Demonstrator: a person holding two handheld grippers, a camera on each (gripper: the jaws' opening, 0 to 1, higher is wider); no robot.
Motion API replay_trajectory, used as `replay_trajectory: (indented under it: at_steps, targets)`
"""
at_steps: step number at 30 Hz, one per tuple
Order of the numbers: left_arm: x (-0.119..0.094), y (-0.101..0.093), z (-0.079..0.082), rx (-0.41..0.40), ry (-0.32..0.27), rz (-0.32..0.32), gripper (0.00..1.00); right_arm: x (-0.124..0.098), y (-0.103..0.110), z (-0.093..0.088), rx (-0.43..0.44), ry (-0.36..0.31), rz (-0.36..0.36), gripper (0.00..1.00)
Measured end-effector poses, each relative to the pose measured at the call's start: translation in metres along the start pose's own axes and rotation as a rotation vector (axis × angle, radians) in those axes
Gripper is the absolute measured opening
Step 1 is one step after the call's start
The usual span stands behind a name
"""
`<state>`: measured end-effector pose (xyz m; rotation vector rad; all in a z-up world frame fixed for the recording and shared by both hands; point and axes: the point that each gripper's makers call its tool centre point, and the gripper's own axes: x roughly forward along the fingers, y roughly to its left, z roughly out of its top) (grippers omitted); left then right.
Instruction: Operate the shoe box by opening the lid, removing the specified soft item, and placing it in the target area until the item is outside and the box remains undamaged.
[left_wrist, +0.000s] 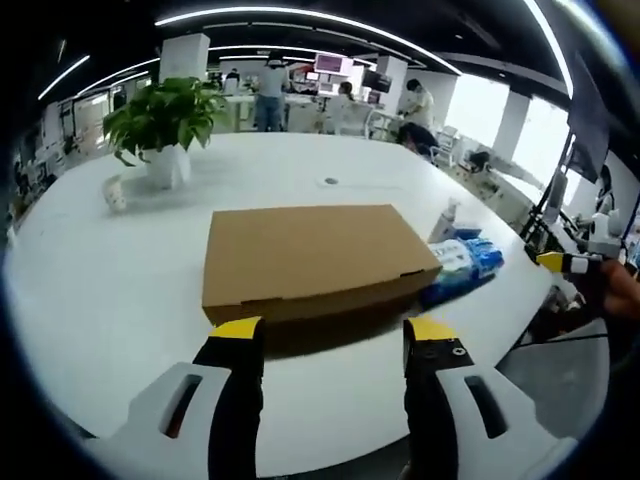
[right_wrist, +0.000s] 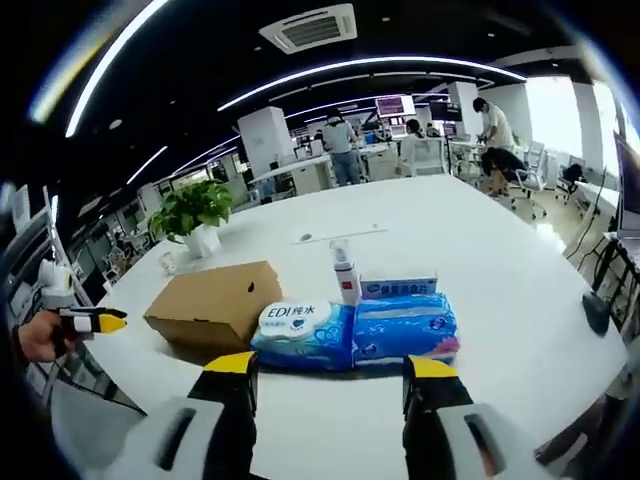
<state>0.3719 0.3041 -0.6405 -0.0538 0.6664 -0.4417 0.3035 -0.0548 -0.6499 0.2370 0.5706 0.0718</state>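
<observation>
Resting shut near the white round table's (left_wrist: 110, 300) front edge, the brown cardboard shoe box (left_wrist: 310, 258) faces the left gripper (left_wrist: 335, 330) and right gripper (right_wrist: 330, 368), both wide open, empty.

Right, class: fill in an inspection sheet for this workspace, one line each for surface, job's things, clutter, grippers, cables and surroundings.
Surface: white table, large and rounded.
Job's things: brown shoe box, lid shut, no damage seen.
Clutter: two blue wipe packs beside the box, a small bottle and a blue-and-white carton behind them, a potted plant further back.
Grippers: left gripper open, short of the box; right gripper open, short of the packs; both hold nothing.
Cables: nothing seen on the table.
Surroundings: open office with desks, screens and people.
</observation>
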Motion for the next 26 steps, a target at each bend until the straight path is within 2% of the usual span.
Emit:
replay_trajectory:
  at_steps: [5, 6, 9, 14, 26]
  targets:
    - [-0.001, 0.002, 0.001, -0.029, -0.012, 0.012, 0.55, 0.003, 0.011, -0.012, 0.014, 0.013, 0.012, 0.57]
    - [-0.002, 0.002, 0.001, -0.026, -0.012, 0.015, 0.55, 0.004, 0.01, -0.015, -0.004, 0.036, 0.009, 0.57]
    - [-0.002, 0.0, -0.004, -0.024, -0.009, 0.011, 0.55, 0.004, 0.009, -0.008, 0.006, 0.01, 0.007, 0.57]
    - [-0.004, 0.002, -0.011, -0.028, -0.002, 0.009, 0.55, 0.004, 0.009, -0.009, -0.005, 0.015, 0.006, 0.56]
    - [-0.011, 0.006, -0.015, -0.045, -0.008, 0.02, 0.55, 0.005, 0.015, -0.013, -0.055, 0.036, 0.008, 0.55]
